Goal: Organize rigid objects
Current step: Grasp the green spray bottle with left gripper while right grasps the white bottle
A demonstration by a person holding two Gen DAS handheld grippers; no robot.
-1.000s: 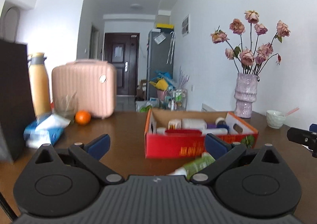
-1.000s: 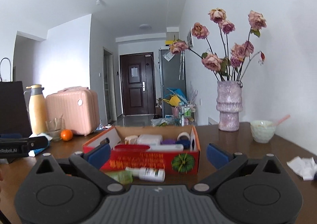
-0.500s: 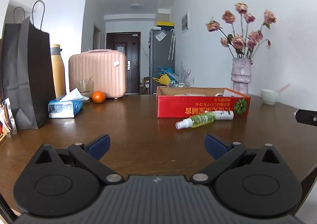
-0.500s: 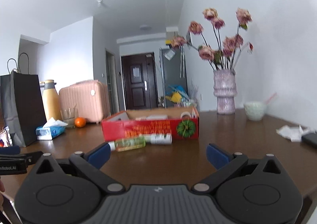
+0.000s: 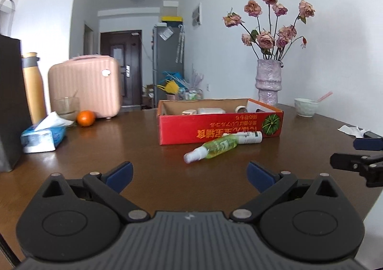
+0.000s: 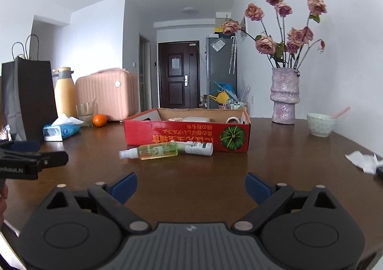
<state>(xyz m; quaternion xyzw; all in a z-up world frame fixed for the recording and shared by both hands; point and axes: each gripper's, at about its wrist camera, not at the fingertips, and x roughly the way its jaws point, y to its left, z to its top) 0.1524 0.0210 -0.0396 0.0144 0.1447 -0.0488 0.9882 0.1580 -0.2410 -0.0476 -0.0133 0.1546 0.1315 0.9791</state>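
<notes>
left tongs (image 5: 189,172) apart, empty | right tongs (image 6: 191,185) apart, just narrowing, empty | green bottle (image 6: 153,151) against red box (image 6: 186,135) front; bare table (image 6: 191,169) between

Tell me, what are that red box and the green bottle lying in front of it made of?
The red box looks like printed cardboard: brown raw inner walls, folded flaps. The green bottle seems to be clear plastic, glossy, with see-through green liquid and a white spray cap.

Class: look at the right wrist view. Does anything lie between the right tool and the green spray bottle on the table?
Nothing visible does. Only bare table lies between the open right tool and the green spray bottle, which lies on its side before the red box.
</notes>
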